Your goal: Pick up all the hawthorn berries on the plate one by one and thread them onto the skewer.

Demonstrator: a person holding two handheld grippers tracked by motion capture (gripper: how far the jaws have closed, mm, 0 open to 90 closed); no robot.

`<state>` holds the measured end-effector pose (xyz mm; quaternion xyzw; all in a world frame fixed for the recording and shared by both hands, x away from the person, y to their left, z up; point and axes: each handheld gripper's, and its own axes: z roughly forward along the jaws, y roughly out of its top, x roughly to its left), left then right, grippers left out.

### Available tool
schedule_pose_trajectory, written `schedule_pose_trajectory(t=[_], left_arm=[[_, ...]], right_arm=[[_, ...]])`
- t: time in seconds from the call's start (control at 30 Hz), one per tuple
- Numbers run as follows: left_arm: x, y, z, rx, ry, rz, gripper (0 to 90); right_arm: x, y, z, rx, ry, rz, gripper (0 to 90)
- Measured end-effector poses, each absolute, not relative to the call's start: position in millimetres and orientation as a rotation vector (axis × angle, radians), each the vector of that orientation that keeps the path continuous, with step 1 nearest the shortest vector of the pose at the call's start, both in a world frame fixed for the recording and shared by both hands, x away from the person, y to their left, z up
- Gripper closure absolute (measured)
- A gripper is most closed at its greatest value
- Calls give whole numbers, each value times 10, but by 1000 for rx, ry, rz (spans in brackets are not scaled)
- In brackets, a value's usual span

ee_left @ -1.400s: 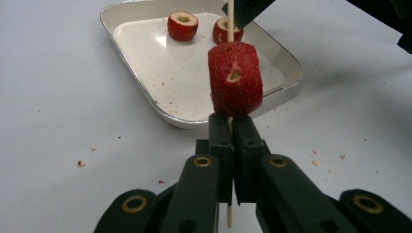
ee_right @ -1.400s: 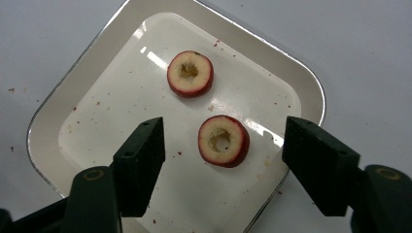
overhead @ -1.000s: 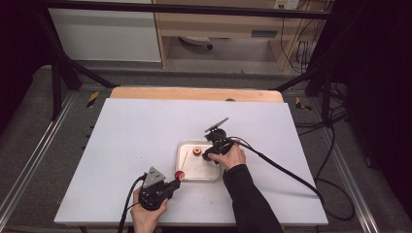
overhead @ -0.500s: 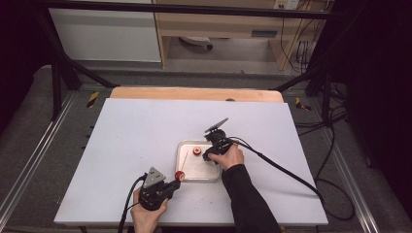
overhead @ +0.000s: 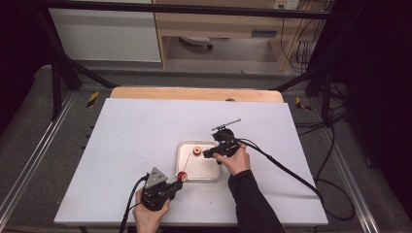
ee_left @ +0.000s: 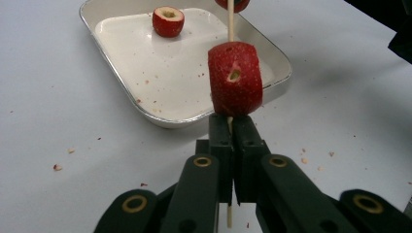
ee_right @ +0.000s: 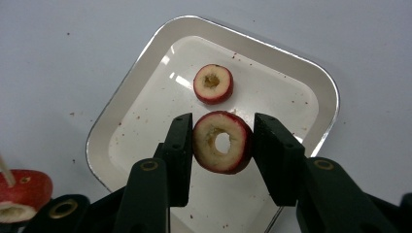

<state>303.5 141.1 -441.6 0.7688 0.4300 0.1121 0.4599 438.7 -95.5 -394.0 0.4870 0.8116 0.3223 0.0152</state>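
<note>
- The cored fruit ring (ee_right: 222, 142) sits gripped between the right gripper's (ee_right: 222, 145) jaws, which have just been closing, above the tray (ee_right: 311, 82).
- A second ring (ee_right: 213, 83) lies in the tray.
- The left gripper (ee_left: 232, 141), beside the tray, is clenched on a skewer (ee_left: 230, 19) carrying a fruit piece (ee_left: 235, 78).
- The tray rests on the bench (overhead: 136, 131).

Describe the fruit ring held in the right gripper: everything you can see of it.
The fruit ring is a cored slice with red skin, pale flesh and a round hole through its middle. It stands on edge, cut face toward the camera, pinched between the right gripper's black jaws and lifted above the white tray.
</note>
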Motion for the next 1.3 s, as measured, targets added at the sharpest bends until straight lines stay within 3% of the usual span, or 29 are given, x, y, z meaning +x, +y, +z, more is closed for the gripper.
schedule_pose_trajectory(t=[0.6,1.3], left_arm=[[3022,1239,-4380,1917,1030,285,883],[3019,950,-4293,1906,1011,237,884]], right_arm=[[3985,-1365,-3932,1504,2211,1561,607],[3831,-1422,-3856,1521,1951,1924,607]])
